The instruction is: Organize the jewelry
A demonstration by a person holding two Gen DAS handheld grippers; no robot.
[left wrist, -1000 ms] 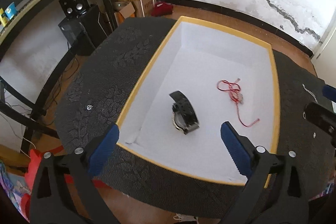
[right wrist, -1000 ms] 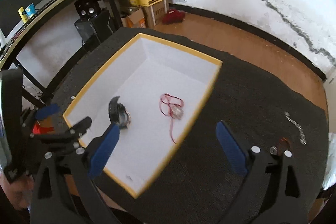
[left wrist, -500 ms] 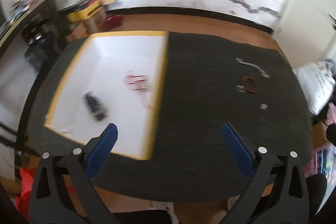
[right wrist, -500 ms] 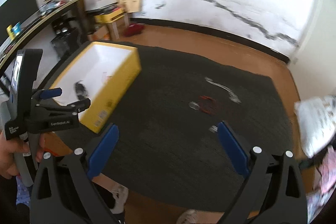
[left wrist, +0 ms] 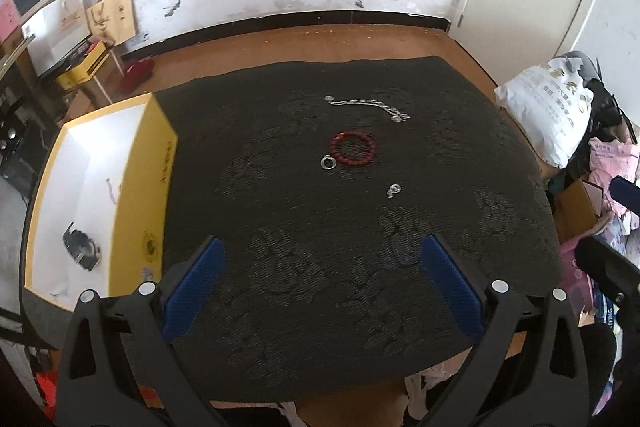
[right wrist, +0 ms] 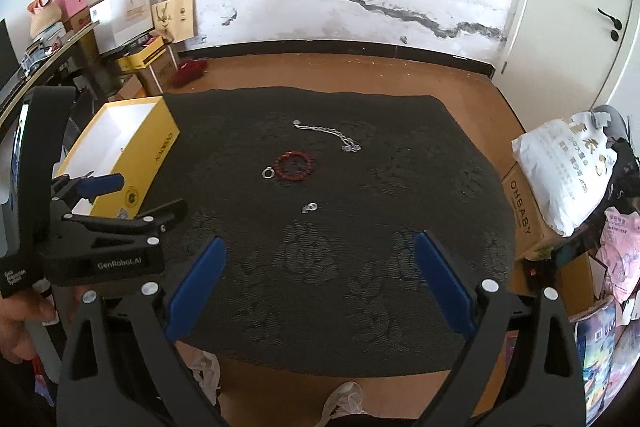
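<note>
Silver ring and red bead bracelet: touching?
Cannot tell. Left wrist view: silver ring sits at the red bead bracelet edge; no clear gap or contact visible.

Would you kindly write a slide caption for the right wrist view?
Open right tool faces a red bead bracelet, silver chain and rings on the dark cloth; yellow box at left.

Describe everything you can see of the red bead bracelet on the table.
The red bead bracelet is a closed loop of small, round, dark red beads, lying flat on the black patterned tablecloth near its middle. A silver ring sits at its near-left edge, close or touching. A silver chain lies apart beyond it. Neither gripper touches it.
</note>
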